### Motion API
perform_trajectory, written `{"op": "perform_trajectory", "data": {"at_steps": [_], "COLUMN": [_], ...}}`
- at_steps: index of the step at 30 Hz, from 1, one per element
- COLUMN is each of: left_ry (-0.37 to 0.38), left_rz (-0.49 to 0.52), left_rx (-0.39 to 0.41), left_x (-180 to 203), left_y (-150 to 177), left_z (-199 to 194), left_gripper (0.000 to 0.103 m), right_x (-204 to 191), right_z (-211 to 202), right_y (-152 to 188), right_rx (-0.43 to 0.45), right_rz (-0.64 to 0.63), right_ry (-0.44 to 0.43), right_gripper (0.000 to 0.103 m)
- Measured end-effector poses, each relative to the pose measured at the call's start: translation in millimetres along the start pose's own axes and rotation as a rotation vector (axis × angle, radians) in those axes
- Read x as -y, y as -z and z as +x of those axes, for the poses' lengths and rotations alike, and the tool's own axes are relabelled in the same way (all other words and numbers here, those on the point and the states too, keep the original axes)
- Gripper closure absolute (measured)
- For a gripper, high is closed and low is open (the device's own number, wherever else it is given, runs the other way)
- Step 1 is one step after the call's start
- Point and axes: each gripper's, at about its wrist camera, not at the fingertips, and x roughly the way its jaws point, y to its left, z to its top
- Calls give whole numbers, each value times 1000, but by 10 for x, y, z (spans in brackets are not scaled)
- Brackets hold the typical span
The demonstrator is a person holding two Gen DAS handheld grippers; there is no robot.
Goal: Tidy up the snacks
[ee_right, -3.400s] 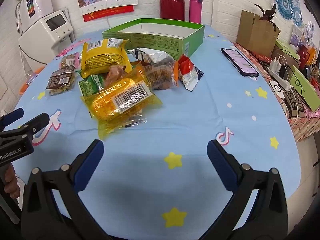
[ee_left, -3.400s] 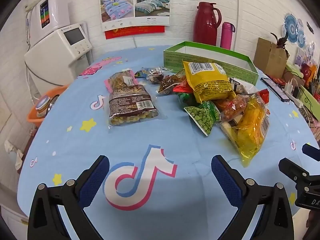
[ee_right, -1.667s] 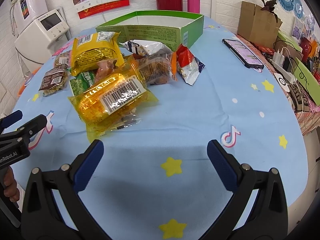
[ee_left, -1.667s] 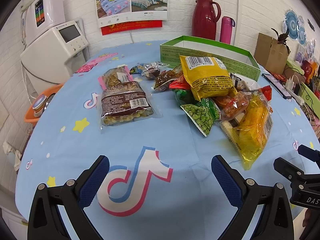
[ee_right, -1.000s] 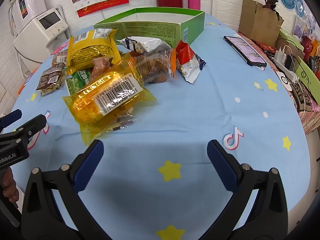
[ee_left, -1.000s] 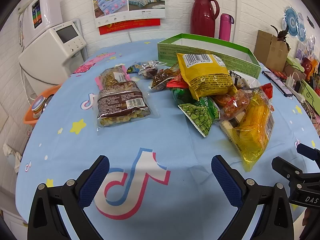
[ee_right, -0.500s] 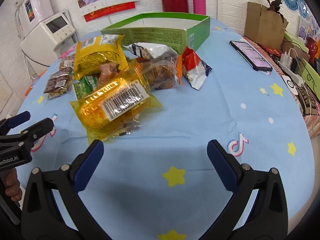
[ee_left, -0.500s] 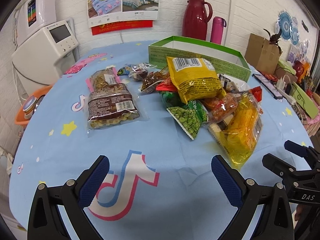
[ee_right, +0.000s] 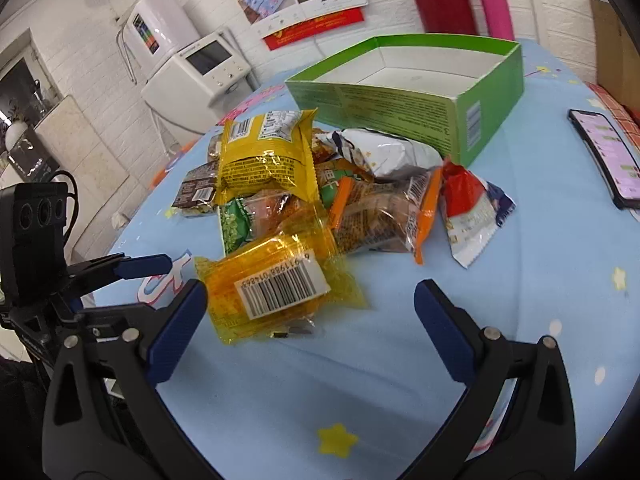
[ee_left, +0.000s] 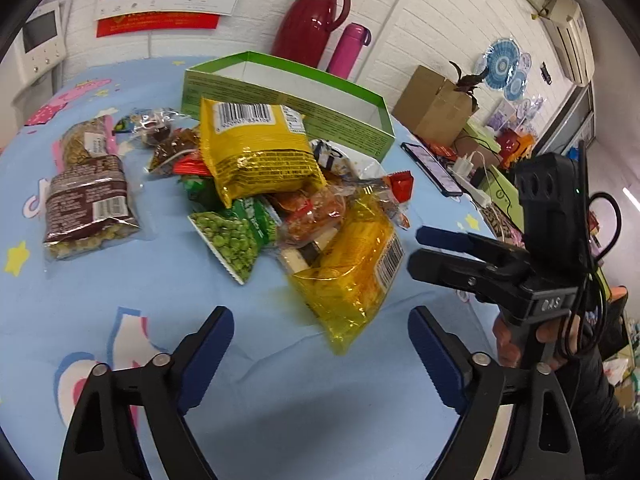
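A heap of snack packets lies on the blue tablecloth (ee_left: 140,280). Nearest is a clear yellow packet (ee_left: 352,268) (ee_right: 276,284) with a barcode. Behind it are a big yellow bag (ee_left: 256,148) (ee_right: 264,160), a green pea packet (ee_left: 232,236), a silver packet (ee_right: 392,152) and a red-and-white packet (ee_right: 468,208). A brown packet (ee_left: 88,208) lies apart at the left. The open green box (ee_left: 288,96) (ee_right: 400,108) stands behind the heap. My right gripper (ee_right: 310,312) (ee_left: 416,250) is open, its tips at the clear yellow packet's barcode end. My left gripper (ee_left: 320,344) (ee_right: 160,280) is open and holds nothing, just short of the same packet.
A phone (ee_right: 608,152) lies on the table at the right. A red thermos (ee_left: 312,20) and a pink bottle (ee_left: 348,48) stand behind the box. A cardboard box (ee_left: 436,104) is at the far right, and a white appliance (ee_right: 200,72) at the far left.
Both grippers have moved forward to the heap and turned toward each other. The right gripper's open fingers now frame the clear yellow packet. Nothing has been picked up.
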Motion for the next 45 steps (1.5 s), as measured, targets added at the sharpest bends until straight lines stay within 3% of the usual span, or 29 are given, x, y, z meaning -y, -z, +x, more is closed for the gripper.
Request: {"op": "perform_trajectory", "data": {"at_steps": [4, 8, 10, 13, 15, 17, 25, 32, 37, 45], "left_ry": [14, 32, 43, 53, 48, 45, 69, 86, 78, 62], "left_rz": [-72, -116, -122, -113, -90, -58, 31, 115, 138, 138], "left_rx": [-31, -59, -81, -75, -61, -38, 57, 149, 158, 60], "left_x": [-13, -84, -109, -74, -14, 47, 227, 312, 317, 227], "left_y": [-38, -85, -93, -126, -155, -189, -354, -940, -1454, -1941], "left_z": [209, 404, 517, 558, 501, 394, -5, -274, -112, 559], "left_gripper": [23, 51, 64, 67, 75, 77, 79, 79, 79, 79], "right_x": [56, 112, 82, 46, 0, -59, -424, -520, -307, 339], "right_z": [208, 285, 224, 116, 20, -80, -485, -675, -619, -296], "right_y": [-126, -102, -42, 48, 94, 108, -2, -465, -848, -1159], "right_rx": [-69, -98, -87, -54, -28, -1, 113, 220, 262, 260], "right_rz": [-26, 19, 20, 35, 36, 41, -46, -112, -72, 68], "right_ry": [-69, -157, -165, -129, -101, -93, -44, 4, 63, 93], "right_gripper": [10, 33, 46, 58, 70, 74, 78, 78, 78, 78]}}
